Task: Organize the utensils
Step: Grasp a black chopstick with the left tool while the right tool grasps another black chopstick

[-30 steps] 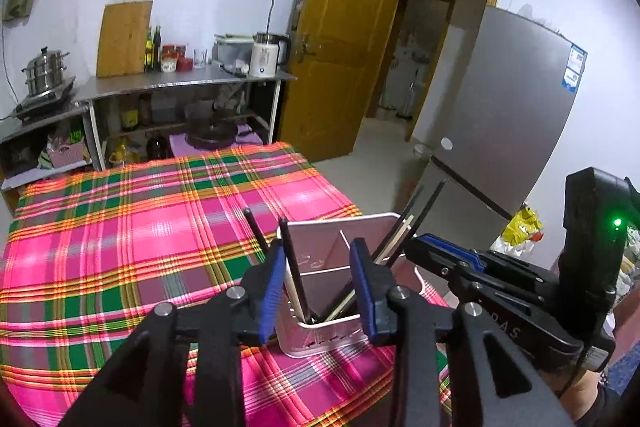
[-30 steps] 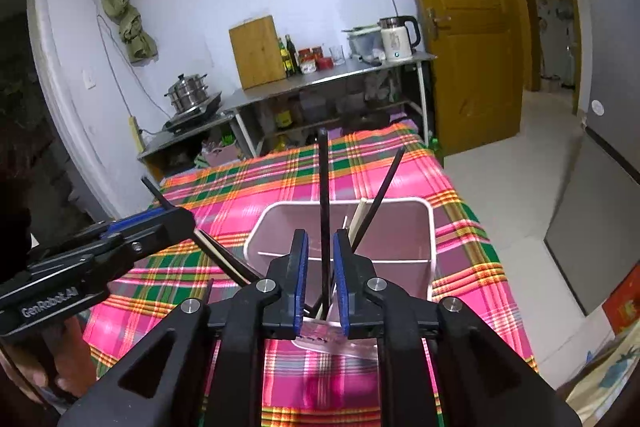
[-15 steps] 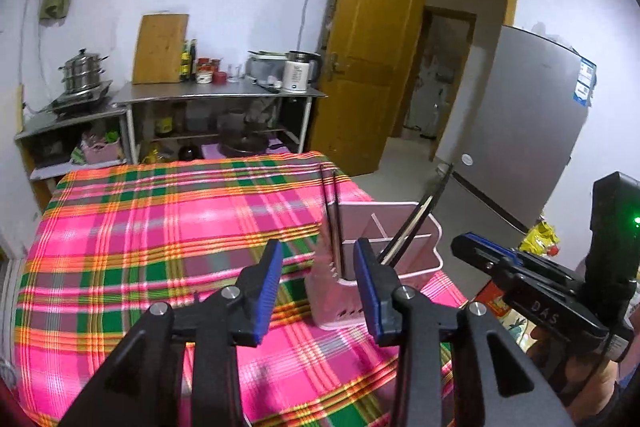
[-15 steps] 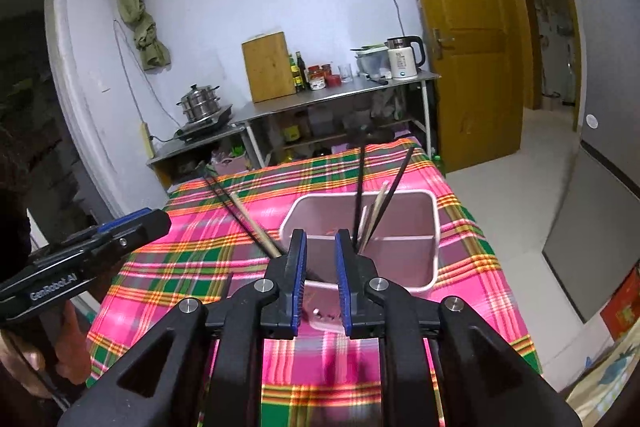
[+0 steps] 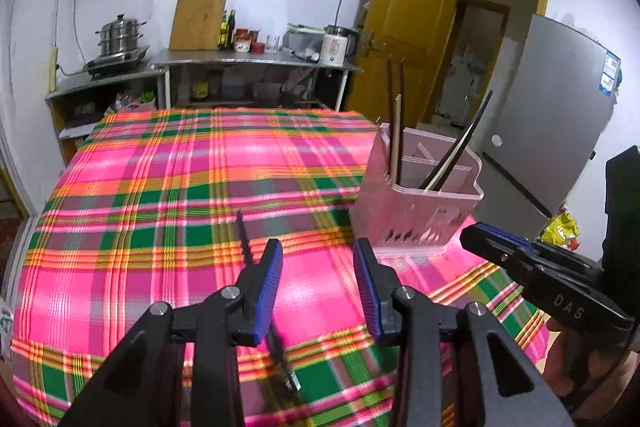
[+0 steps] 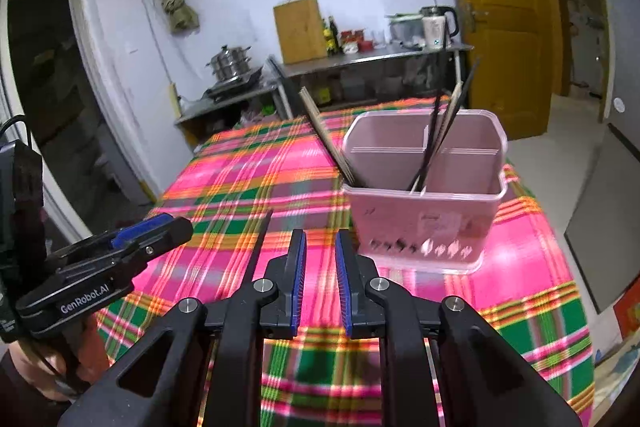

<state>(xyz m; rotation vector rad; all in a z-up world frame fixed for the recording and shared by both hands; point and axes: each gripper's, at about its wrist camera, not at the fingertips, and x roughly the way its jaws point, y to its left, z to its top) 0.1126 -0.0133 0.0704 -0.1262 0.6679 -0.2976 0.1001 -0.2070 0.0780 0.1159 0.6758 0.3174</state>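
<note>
A pink utensil holder point(image 5: 416, 203) stands on the plaid tablecloth point(image 5: 180, 195), with several dark and wooden chopsticks point(image 5: 396, 131) upright in it. It also shows in the right wrist view point(image 6: 424, 203). One dark chopstick point(image 5: 244, 239) lies on the cloth, passing under my left gripper point(image 5: 318, 283), which is open and empty. The same chopstick point(image 6: 260, 243) shows left of my right gripper point(image 6: 320, 283), which is open a little and empty, short of the holder.
A steel counter point(image 5: 256, 61) with a kettle, bottles and a cutting board runs along the far wall. A wooden door point(image 5: 404, 23) and a grey fridge point(image 5: 552, 107) stand to the right. The table edge is close behind the holder.
Both grippers have pulled back from the holder and lowered toward the table. The right gripper let go of the dark chopstick, which now stands in the holder. A loose chopstick has come into view.
</note>
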